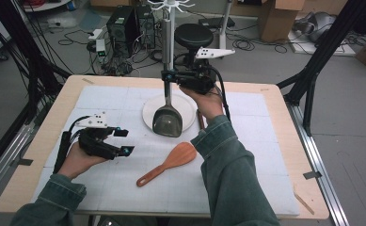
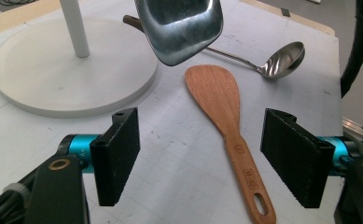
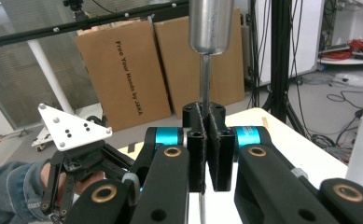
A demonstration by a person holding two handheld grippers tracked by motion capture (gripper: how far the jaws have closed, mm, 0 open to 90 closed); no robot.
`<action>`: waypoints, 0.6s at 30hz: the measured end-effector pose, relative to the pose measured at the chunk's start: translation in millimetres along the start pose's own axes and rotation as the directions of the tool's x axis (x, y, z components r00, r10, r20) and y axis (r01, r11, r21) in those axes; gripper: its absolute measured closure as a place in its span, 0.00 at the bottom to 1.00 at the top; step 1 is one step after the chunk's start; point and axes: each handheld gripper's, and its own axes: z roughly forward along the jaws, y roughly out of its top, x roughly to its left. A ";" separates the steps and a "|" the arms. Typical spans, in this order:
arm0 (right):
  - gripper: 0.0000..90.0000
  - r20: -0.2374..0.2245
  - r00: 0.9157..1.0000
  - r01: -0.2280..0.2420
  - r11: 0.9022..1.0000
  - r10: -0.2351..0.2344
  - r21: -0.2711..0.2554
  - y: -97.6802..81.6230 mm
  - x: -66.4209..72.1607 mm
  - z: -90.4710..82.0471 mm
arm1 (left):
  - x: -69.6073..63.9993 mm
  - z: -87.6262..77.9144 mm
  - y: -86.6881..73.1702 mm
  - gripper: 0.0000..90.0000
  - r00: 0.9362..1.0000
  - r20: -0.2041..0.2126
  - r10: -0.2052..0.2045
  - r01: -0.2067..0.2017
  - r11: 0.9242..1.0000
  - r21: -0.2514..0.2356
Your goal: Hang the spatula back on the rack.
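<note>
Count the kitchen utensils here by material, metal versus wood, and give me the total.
Metal: 2, the spatula clamped by the right gripper and the ladle lying on the mat.
Wood: 1, the wooden spatula on the mat.
Total: 3

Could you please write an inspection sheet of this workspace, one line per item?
Surface: white gridded mat on a wooden table.
Job's things: metal spatula, held upright by its handle, blade over the round stand base.
Clutter: wooden spatula and ladle lying on the mat.
Grippers: right gripper shut on the metal spatula; left gripper open, nothing between its fingers.
Cables: many on the floor behind the table.
Surroundings: computer towers, stool, cardboard boxes.
</note>
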 end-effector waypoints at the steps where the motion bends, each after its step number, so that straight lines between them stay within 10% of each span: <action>1: 0.98 0.003 1.000 -0.003 1.000 0.003 -0.001 -0.4 -1.0 -0.1 | 0.0 -0.1 0.1 0.32 1.000 -0.001 0.002 -0.002 1.000 0.002; 18: 0.98 0.025 0.999 -0.037 0.999 0.037 0.009 -6.0 -16.6 3.0 | 1.2 -0.7 -0.1 0.32 1.000 -0.001 0.010 -0.010 1.000 0.003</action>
